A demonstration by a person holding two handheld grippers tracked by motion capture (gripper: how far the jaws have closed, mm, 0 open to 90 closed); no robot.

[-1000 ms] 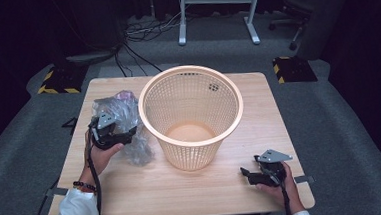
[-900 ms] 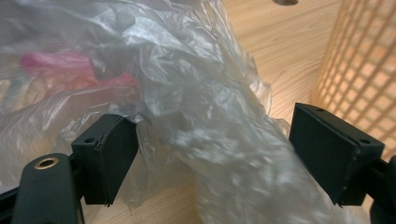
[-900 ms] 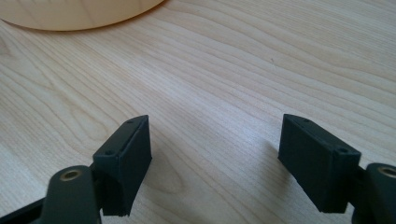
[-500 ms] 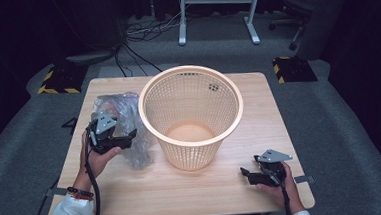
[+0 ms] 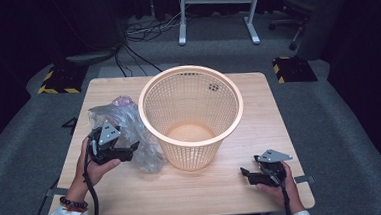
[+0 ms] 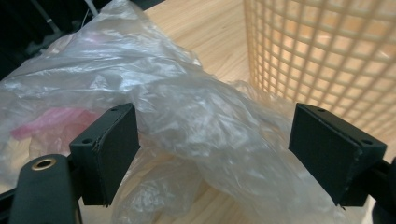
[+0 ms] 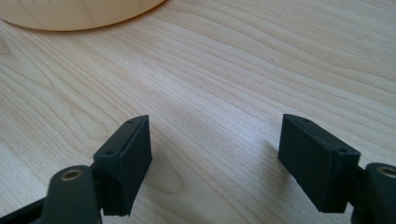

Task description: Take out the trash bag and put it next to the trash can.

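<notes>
Presently the left gripper [image 5: 131, 150] stands with jaws wide apart on either side of a fold of the clear plastic bag [image 5: 129, 122], which lies crumpled on the wooden table [image 5: 183, 193] just beside the mesh basket [image 5: 191, 115]. Meanwhile the right gripper [image 5: 246, 174] rests near the table's front edge, jaws likewise spread over bare wood, well apart from the bag.

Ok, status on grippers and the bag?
Left gripper open around plastic bag. Right gripper open, over bare table. Basket beside bag.
</notes>
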